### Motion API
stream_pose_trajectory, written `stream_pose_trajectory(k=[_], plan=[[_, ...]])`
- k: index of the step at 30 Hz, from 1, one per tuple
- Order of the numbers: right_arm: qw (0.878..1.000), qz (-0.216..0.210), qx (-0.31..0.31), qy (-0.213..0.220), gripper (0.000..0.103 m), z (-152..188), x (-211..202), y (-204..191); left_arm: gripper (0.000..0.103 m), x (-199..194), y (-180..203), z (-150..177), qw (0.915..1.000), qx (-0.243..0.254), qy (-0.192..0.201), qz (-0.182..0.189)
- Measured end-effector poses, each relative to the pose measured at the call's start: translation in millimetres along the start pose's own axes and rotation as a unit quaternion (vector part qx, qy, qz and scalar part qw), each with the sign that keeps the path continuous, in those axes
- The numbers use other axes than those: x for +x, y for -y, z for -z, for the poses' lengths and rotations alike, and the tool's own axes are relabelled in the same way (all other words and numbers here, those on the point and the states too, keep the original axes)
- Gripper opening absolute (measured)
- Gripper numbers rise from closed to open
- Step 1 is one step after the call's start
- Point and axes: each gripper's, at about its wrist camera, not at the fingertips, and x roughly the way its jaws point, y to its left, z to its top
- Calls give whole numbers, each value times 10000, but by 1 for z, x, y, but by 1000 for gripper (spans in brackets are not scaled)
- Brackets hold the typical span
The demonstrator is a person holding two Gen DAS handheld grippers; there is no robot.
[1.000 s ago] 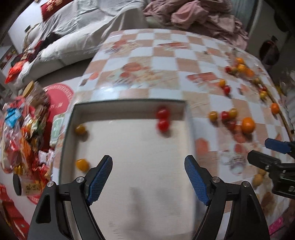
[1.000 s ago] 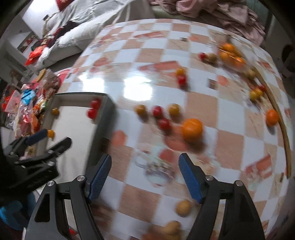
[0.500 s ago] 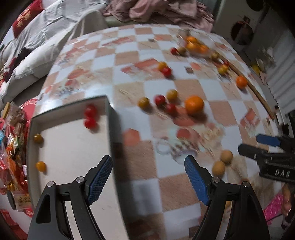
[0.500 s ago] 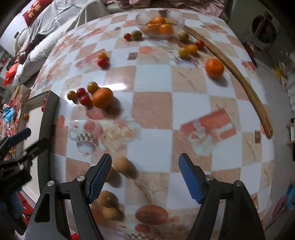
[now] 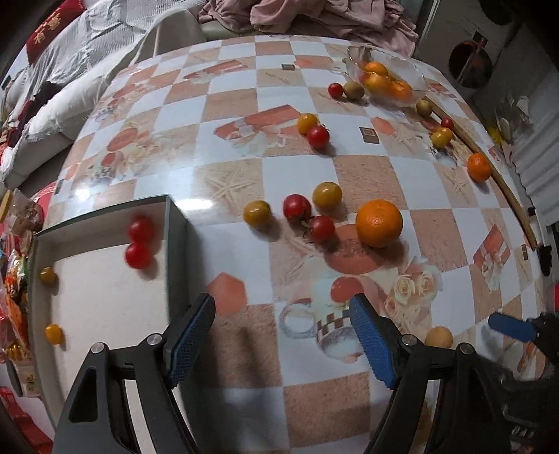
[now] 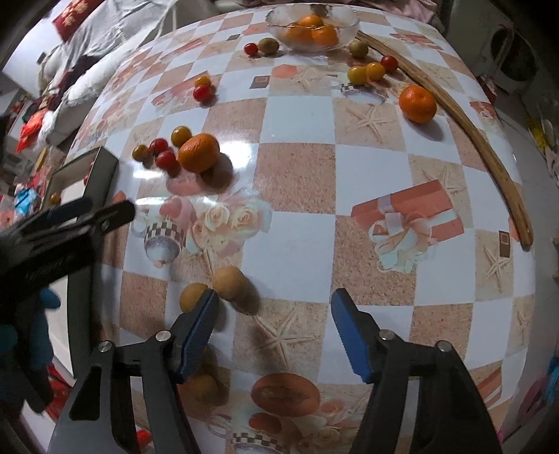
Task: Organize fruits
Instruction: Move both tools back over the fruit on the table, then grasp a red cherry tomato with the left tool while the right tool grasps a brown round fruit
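My left gripper [image 5: 282, 338] hangs open over bare tablecloth just right of the grey box [image 5: 176, 244], nothing between its fingers. The box holds two red tomatoes [image 5: 139, 241] and two small yellow ones [image 5: 53, 333]. Ahead lie a large orange [image 5: 379, 223] and several cherry tomatoes [image 5: 297, 207]. My right gripper [image 6: 276, 335] is closing, with only tablecloth between the pads. Two tan round fruits [image 6: 229, 283] lie at its left fingertip [image 6: 201, 324], and a third [image 6: 202, 387] lies under that finger. The left gripper [image 6: 91, 213] shows at the left of the right wrist view.
A glass bowl [image 6: 312, 26] with oranges stands at the table's far side, small fruits scattered around it. A lone orange [image 6: 417, 103] lies beside a long curved wooden stick [image 6: 454, 115] along the right edge. Beyond the table are a sofa with bedding and floor clutter at left.
Both grippers have swung right across the table: the left from above the box to beside it, the right onto the tan fruits. The right jaws have narrowed.
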Motion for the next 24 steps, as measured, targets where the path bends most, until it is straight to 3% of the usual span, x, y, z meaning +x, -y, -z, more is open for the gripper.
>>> stream_pose_trajectory(k=[3, 5, 13, 18, 24], plan=[[9997, -72, -219, -49, 61, 6, 4, 0, 78, 9, 4, -6, 10000, -5, -20, 25], [9992, -72, -377, -90, 57, 8, 10, -2, 68, 17, 7, -10, 10000, 3, -92, 39], [9953, -118, -952, 129, 54, 2, 22, -24, 67, 32, 9, -25, 9998, -139, -111, 20], [9936, -84, -1094, 279, 38, -7, 23, -29, 67, 37, 14, -35, 9998, -188, -69, 16], [9936, -118, -1067, 352, 37, -14, 24, -30, 63, 39, 21, -41, 9996, -239, -22, -143]])
